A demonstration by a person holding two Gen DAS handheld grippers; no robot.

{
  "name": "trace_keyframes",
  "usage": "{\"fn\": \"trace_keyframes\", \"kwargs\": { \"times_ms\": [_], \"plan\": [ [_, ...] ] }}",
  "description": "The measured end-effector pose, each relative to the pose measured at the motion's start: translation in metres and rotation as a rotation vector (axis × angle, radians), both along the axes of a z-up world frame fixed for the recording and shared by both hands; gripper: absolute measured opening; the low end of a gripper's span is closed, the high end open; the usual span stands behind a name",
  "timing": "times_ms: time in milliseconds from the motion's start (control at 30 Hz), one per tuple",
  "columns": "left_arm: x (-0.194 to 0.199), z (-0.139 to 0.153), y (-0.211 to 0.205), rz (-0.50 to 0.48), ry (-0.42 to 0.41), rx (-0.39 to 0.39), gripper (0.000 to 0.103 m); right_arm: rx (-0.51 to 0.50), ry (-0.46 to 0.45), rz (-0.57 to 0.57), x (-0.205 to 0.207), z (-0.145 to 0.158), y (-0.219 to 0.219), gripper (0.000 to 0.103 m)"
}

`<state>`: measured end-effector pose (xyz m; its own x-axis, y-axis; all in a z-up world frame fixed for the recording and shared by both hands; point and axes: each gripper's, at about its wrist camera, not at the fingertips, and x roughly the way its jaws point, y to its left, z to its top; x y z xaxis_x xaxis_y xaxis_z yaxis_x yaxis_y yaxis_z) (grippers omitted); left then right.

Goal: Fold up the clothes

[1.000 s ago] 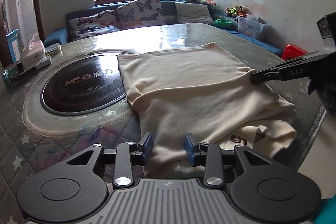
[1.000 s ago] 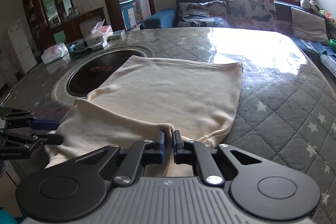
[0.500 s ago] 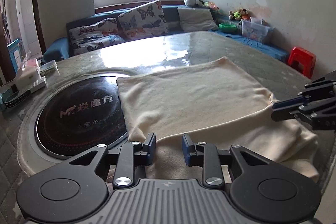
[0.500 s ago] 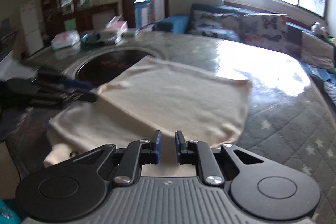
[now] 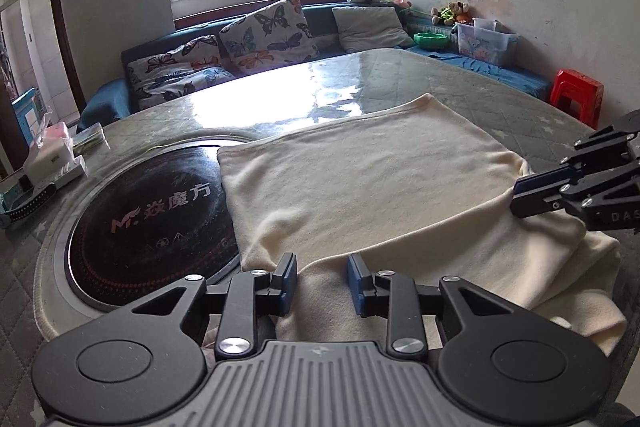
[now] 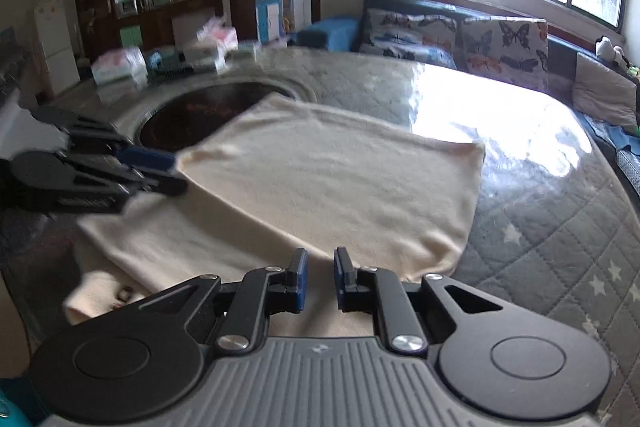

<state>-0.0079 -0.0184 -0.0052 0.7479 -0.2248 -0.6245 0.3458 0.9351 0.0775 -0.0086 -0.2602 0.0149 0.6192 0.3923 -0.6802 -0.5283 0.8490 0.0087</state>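
A cream garment [image 5: 372,187] lies folded on the round table, its upper layer laid over a lower layer near the front edge. It also shows in the right wrist view [image 6: 332,183]. My left gripper [image 5: 322,281] is open just above the garment's near left fold edge, nothing between the fingers. My right gripper [image 6: 320,277] is open above the near right fold edge, also empty. Each gripper shows in the other's view: the right one [image 5: 520,197] at the garment's right side, the left one [image 6: 172,175] at its left side.
A black round hotplate [image 5: 152,219] is set in the table, partly under the garment's left edge. Tissue packs and boxes [image 5: 52,159] sit at the table's far left. A sofa with butterfly cushions [image 5: 260,39] stands behind the table. A red stool [image 5: 576,95] is at the right.
My right gripper was shut on the fold edge a second ago and has opened, leaving the cloth lying flat. Both grippers have moved slightly up and back from the garment.
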Motion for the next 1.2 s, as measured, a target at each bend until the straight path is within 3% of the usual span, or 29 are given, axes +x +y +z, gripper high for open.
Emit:
{"fn": "trace_keyframes", "kwargs": {
  "times_ms": [200,367,667,800,867,933,1200],
  "plan": [
    [-0.033,0.012,-0.011,-0.113,-0.040,0.000,0.031,0.005,0.003,0.059,-0.022,0.009,-0.003,0.013],
    [-0.051,0.003,-0.031,-0.221,-0.033,0.014,0.032,-0.010,0.040,0.107,-0.040,0.003,0.002,0.013],
    [-0.062,-0.002,-0.027,-0.239,-0.013,0.030,0.031,-0.001,0.058,0.078,-0.048,-0.001,-0.005,0.013],
    [-0.076,0.006,-0.011,-0.261,-0.040,0.076,0.031,0.000,0.047,0.077,-0.050,0.007,-0.008,0.014],
    [-0.086,0.007,-0.003,-0.295,-0.056,0.115,0.040,-0.017,0.038,0.088,-0.053,0.012,-0.010,0.016],
    [-0.096,0.006,0.002,-0.330,-0.070,0.162,0.044,-0.040,0.028,0.104,-0.057,0.016,-0.011,0.026],
    [-0.117,-0.015,-0.010,-0.461,-0.125,0.290,0.045,-0.175,-0.003,0.196,-0.083,0.018,-0.012,0.033]
  ]
}}
